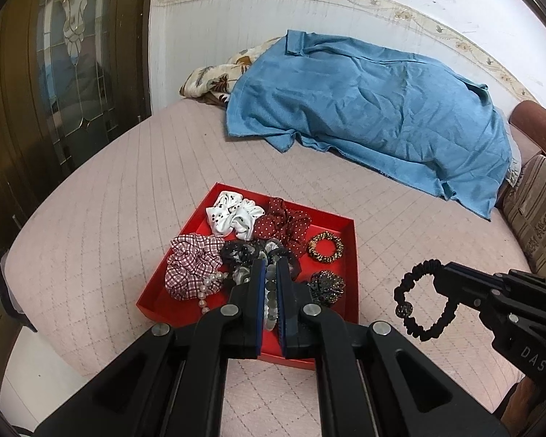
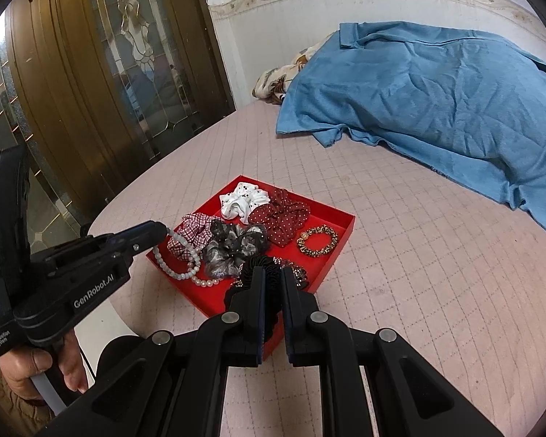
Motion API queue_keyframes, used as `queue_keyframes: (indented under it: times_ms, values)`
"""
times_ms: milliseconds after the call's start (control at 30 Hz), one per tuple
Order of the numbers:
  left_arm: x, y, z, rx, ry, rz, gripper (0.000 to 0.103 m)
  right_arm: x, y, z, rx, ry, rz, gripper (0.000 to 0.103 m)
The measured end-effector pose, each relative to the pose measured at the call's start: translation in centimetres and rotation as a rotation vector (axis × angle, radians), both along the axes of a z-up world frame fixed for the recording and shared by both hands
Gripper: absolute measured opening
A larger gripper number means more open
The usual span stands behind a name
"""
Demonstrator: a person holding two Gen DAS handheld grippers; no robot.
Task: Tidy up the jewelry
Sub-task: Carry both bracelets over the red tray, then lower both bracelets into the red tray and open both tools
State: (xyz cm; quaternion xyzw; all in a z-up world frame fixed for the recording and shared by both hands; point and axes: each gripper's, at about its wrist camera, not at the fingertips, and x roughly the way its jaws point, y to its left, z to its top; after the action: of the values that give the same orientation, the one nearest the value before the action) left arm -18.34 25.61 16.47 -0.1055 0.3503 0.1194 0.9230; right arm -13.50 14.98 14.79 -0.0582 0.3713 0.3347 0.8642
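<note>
Over red tray (image 1: 347, 251) on bed: left fingers (image 1: 271, 280) pinch grey bead bracelet (image 2: 171, 260), right fingers (image 2: 273, 284) pinch black bracelet (image 1: 424, 300). Dangling loops could snag scrunchies (image 1: 193, 266), dragging pile out.

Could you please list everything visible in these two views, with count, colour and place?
red tray: 1, red, on the bed near its front edge
scrunchies: 4, white dotted, dark red dotted, red-white check, black-grey, in the tray
leopard hair tie: 1, gold-brown, tray's right side
dark beaded piece: 1, tray's right front
pearl bracelet: 1, pinkish, tray's front left
grey bead bracelet: 1, held by the left gripper
black bracelet: 1, held by the right gripper
blue cloth: 1, back of the bed
floral fabric: 1, under the blue cloth
bed cover: 1, pink quilted
door: 1, brown, glazed, left
left hand-held gripper: shut
right hand-held gripper: shut
hand: 1, lower left
</note>
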Motion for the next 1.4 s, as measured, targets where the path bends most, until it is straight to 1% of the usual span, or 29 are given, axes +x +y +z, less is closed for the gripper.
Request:
queue_keyframes:
  times_ms: [733,1133,1200,1267,1367,1400]
  values:
    - [0.6,0.2,-0.9,0.004,0.017,0.003,0.005,1.1,0.0,-1.4,0.005,0.043,-0.014,0.009]
    - [1.3,0.8,-2.0,0.003,0.043,0.002,0.005,2.1,0.1,-2.0,0.01,0.064,-0.016,0.009]
    - [1.5,0.9,-2.1,-0.003,0.044,0.002,0.005,2.2,0.2,-2.2,0.01,0.069,-0.014,0.009]
    - [1.5,1.2,-2.2,-0.025,0.043,0.0,0.005,2.3,0.3,-2.4,0.009,0.074,-0.011,0.009]
    - [1.5,2.1,-2.3,-0.068,0.037,0.004,0.005,2.4,0.4,-2.6,0.01,0.082,-0.008,0.009]
    - [1.4,2.7,-2.3,-0.094,0.031,0.007,0.005,2.5,0.4,-2.7,0.012,0.085,-0.007,0.009]
